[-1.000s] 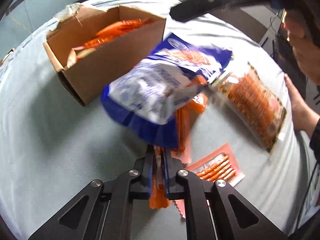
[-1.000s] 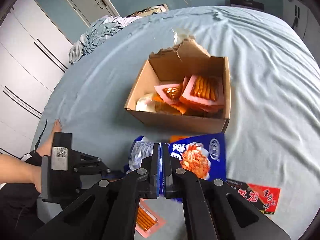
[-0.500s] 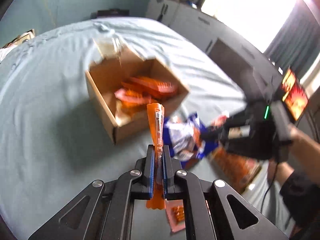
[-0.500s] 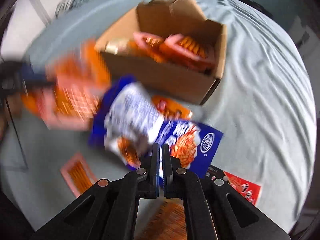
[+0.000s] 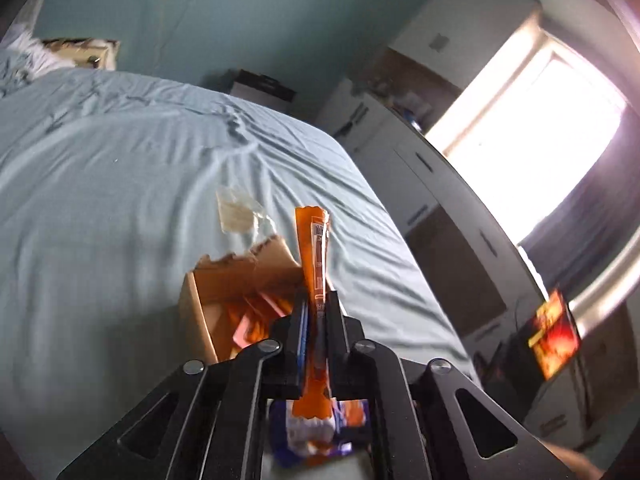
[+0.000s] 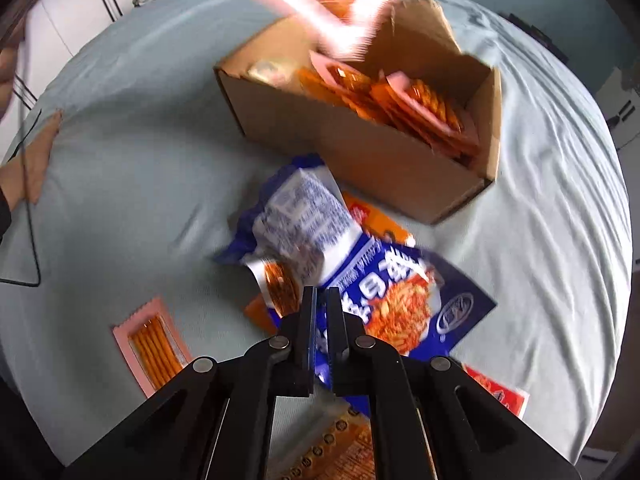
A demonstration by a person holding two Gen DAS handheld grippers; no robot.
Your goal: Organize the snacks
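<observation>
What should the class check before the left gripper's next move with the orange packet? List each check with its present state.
1. Orange packet above the box opening: ok.
2. Left gripper letting go: ok; its jaws have just been opening, with the packet between them.
3. Room in the box: ok, not full.
4. Right gripper shut on the blue bag: ok.
5. All snacks boxed: not ok; a pink packet lies on the bed.
</observation>
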